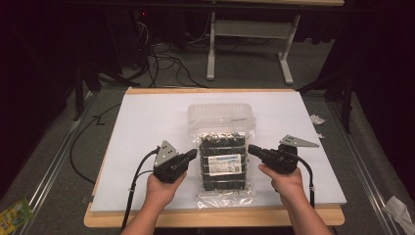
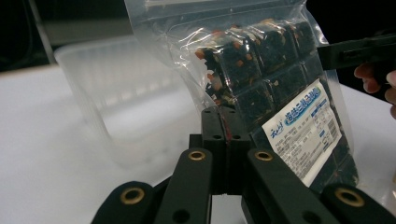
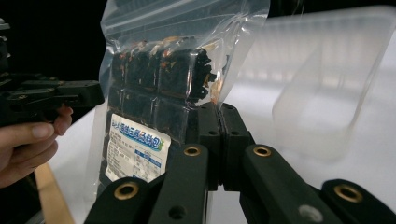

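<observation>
High view: glossy crinkled clear bag (image 1: 223,161).

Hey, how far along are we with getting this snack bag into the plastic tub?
Done: both grippers have clamped the clear bag of dark snack blocks, the left gripper on one side edge, the right gripper on the other. In hand: the bag hangs upright between them in both gripper views. Left: the translucent tub behind it looks empty, so the bag probably goes in next.

A clear bag (image 1: 222,161) of dark blocks bears a white-and-blue label (image 1: 224,163).
</observation>
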`<state>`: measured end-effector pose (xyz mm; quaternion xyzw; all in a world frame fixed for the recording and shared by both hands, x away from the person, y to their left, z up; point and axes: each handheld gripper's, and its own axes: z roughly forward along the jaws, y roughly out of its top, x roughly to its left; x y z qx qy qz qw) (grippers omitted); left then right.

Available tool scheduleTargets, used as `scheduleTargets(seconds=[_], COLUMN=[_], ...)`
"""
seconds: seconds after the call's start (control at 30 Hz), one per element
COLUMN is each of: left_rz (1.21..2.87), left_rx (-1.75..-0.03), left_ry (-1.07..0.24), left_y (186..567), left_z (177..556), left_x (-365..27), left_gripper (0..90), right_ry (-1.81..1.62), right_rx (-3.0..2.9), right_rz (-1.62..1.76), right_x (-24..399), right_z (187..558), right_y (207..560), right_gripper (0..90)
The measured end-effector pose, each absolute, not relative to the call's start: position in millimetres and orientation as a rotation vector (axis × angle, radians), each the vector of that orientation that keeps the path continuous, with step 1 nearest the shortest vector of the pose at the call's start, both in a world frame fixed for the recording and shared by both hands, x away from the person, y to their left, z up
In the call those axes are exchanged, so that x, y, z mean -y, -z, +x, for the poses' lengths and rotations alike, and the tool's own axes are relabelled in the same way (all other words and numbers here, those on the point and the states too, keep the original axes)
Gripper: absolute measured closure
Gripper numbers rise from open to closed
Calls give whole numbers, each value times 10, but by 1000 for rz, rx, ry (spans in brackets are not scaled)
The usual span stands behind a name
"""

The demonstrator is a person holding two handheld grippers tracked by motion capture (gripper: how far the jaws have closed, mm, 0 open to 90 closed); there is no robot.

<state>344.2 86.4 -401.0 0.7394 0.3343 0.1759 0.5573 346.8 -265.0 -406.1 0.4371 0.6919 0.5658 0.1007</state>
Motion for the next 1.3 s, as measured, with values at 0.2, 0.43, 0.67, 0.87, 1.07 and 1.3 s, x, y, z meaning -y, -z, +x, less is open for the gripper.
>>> scheduleTargets(seconds=[0.2, 0.43, 0.67, 0.87, 1.07, 1.3], left_rz=[1704, 1705, 1708, 1712, 1714, 1713], left_rx=[-690, -655, -631, -587, -557, -530], left_ry=[-561, -659, -706, -735, -744, -756], left_y=[3761, 3994, 4151, 4163, 4171, 4169], left_z=[3423, 3412, 3384, 3322, 3295, 3264], left_x=[-828, -754, -756, -747, -756, -733], left_gripper=[900, 900, 900, 900, 900, 900], right_ry=[-1712, -1647, -1607, -1646, -1786, -1776], right_rx=[-1913, -1853, -1872, -1903, -1981, -2058], right_rz=[1156, 1047, 1043, 1027, 998, 977], right_x=[2627, 2590, 2576, 2651, 2696, 2651], right_z=[3405, 3384, 3343, 3296, 3336, 3389], right_y=[3803, 3933, 4117, 4164, 4177, 4200], right_gripper=[900, 900, 894, 832, 610, 600])
